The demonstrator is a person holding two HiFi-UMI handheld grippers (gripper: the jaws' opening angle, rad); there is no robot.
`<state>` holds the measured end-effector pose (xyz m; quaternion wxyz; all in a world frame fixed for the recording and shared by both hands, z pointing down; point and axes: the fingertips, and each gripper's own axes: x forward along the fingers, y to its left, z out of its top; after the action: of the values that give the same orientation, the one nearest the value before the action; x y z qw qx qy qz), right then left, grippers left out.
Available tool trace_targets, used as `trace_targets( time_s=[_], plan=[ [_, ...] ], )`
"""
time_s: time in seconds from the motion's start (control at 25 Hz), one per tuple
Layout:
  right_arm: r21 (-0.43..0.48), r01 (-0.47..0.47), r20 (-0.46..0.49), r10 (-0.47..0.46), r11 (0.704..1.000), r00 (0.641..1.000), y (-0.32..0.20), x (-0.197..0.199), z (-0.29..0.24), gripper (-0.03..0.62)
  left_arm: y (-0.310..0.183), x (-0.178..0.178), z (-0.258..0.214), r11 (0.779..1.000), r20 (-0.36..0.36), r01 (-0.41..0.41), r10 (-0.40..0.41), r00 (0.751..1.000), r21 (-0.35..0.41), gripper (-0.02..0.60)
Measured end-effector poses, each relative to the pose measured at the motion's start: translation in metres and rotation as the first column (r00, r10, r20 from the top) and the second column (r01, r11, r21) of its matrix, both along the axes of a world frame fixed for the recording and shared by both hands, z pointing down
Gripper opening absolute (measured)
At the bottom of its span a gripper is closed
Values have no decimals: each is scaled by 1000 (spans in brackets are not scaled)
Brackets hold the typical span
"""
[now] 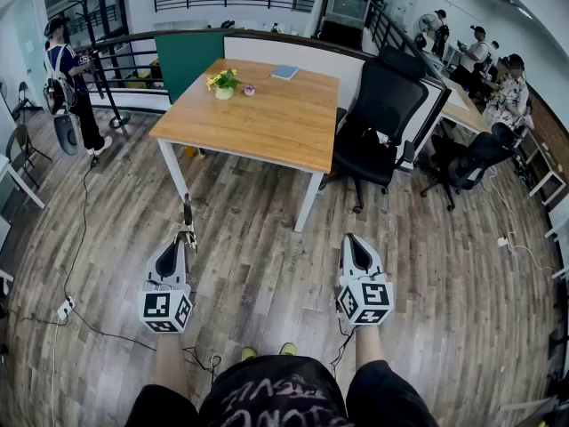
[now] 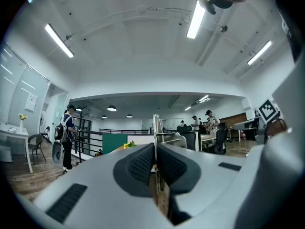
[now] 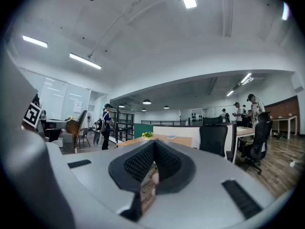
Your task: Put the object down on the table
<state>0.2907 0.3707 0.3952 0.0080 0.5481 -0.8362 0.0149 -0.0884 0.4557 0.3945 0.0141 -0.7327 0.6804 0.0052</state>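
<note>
My left gripper [image 1: 184, 238] is shut on a thin flat metal tool [image 1: 188, 216] that sticks out forward from its jaws over the wooden floor. In the left gripper view the tool [image 2: 156, 127] stands upright, pinched between the ribbed pads [image 2: 142, 163]. My right gripper [image 1: 350, 238] hangs level with the left one, shut, with nothing between its pads [image 3: 143, 160]. The wooden table [image 1: 276, 123] stands ahead of both grippers, some way off. It also shows far off in the right gripper view, as the table [image 3: 167, 139].
On the table sit a small potted plant [image 1: 223, 83], a small pink item [image 1: 249, 89] and a blue book [image 1: 284, 72]. A black office chair [image 1: 382, 118] stands at its right side. A person [image 1: 69, 74] stands at the far left, others sit at the far right. Cables [image 1: 76, 238] lie on the floor.
</note>
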Motion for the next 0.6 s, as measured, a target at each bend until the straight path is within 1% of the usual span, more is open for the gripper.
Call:
trace_targets(
  time_s=[0.2, 0.36, 0.52, 0.6],
  plan=[
    [-1, -2, 5, 2, 1000, 1000, 2, -1, -1, 3, 1, -2, -6, 1000, 22, 3, -4, 1000, 9, 17],
    [9, -11, -1, 11, 1000, 1000, 0, -2, -4, 3, 0, -2, -9, 1000, 17, 11, -11, 1000, 15, 17],
    [31, -16, 44, 15, 999, 999, 5, -2, -6, 3, 1, -1, -7, 1000, 13, 7, -8, 1000, 16, 17],
    [28, -7, 34, 6, 1000, 999, 6, -7, -4, 5, 0, -2, -7, 1000, 7, 7, -7, 1000, 16, 17]
  ],
)
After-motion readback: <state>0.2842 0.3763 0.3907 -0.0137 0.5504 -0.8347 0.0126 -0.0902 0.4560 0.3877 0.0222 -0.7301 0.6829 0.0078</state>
